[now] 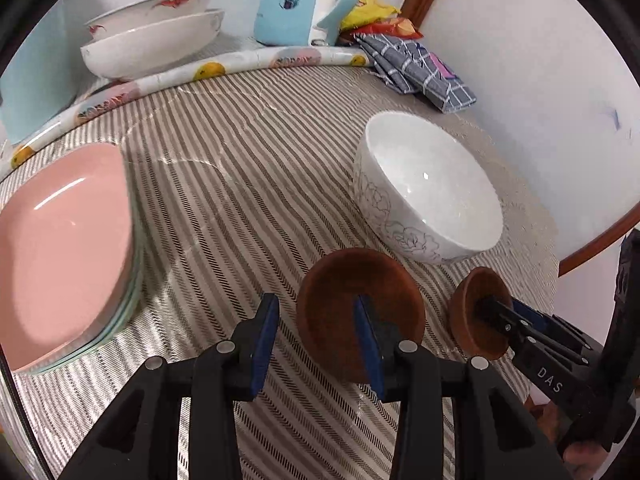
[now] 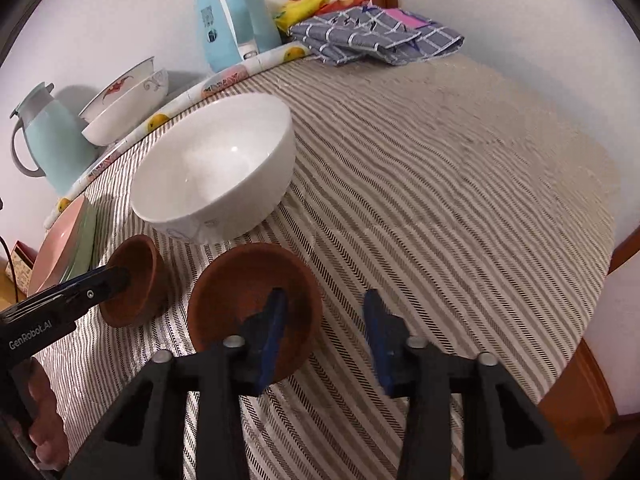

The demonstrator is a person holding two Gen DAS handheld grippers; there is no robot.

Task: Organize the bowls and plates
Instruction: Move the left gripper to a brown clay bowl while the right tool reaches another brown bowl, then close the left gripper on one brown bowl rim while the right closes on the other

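We are looking at a table (image 2: 460,184) covered in a striped cloth (image 1: 240,184), carrying a white bowl (image 2: 216,164), two brown wooden bowls (image 2: 256,304) and a stack of plates (image 1: 68,248) topped by a pink one. Along its far edge we are seeing two stacked white dishes (image 1: 152,36), a blue kettle (image 2: 232,16), a pale blue jug (image 2: 48,140), a folded checked towel (image 2: 376,36) and snack packets (image 1: 376,16).

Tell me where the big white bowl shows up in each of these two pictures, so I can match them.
Left wrist view: the white bowl sits right of centre on the striped cloth, just beyond the two brown bowls.
Right wrist view: the white bowl sits left of centre, again just beyond the brown bowls.
Shared landmark: the light blue kettle at the back by the wall.
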